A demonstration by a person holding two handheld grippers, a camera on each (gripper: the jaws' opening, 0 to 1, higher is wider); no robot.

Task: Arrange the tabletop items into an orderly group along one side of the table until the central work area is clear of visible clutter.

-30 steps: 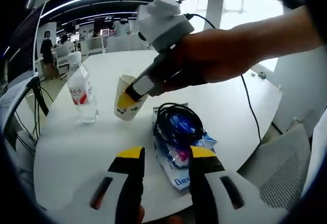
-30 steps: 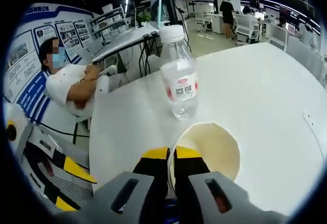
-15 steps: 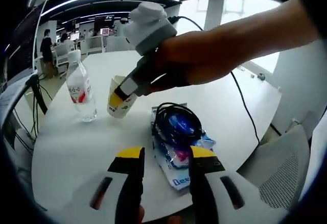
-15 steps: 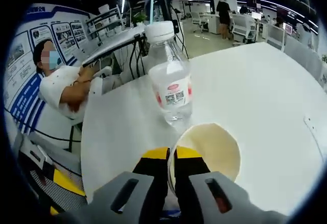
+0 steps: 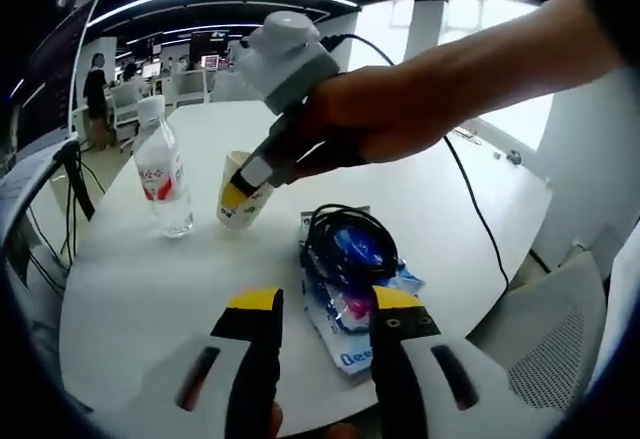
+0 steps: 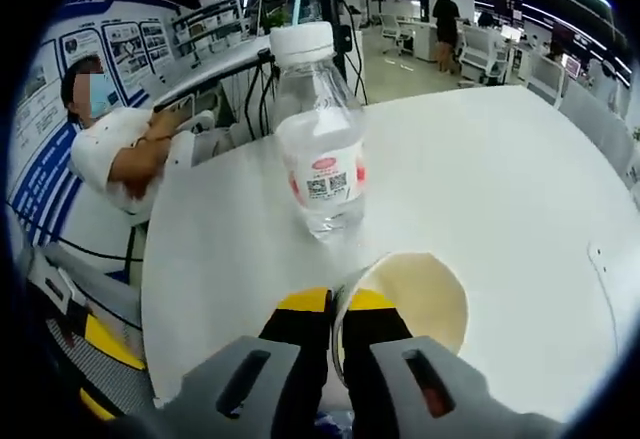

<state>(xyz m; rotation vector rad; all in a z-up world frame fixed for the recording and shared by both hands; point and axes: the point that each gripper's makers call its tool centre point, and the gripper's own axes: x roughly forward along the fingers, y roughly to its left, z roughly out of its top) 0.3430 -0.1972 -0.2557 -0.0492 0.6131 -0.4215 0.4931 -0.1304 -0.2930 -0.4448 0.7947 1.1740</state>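
In the left gripper view a paper cup [image 5: 243, 205] stands just right of a clear water bottle [image 5: 161, 174] on the round white table [image 5: 140, 279]; the right gripper [image 5: 240, 185], held in a person's hand, is shut on the cup's rim. My left gripper [image 5: 322, 311] is open over the table's near edge, close to a coiled black cable [image 5: 345, 239] lying on a blue snack packet [image 5: 352, 309]. In the right gripper view my right gripper [image 6: 336, 304] pinches the rim of the cup [image 6: 415, 299], with the bottle [image 6: 318, 149] standing just beyond.
A grey chair [image 5: 560, 339] sits by the table's edge at right. A thin cord [image 5: 478, 204] trails over the table. A seated person [image 6: 125, 144] is beyond the table's edge, and desks and chairs [image 6: 490, 44] stand farther off.
The right gripper has carried the cup closer to the bottle. The left gripper, cable and packet have stayed put.
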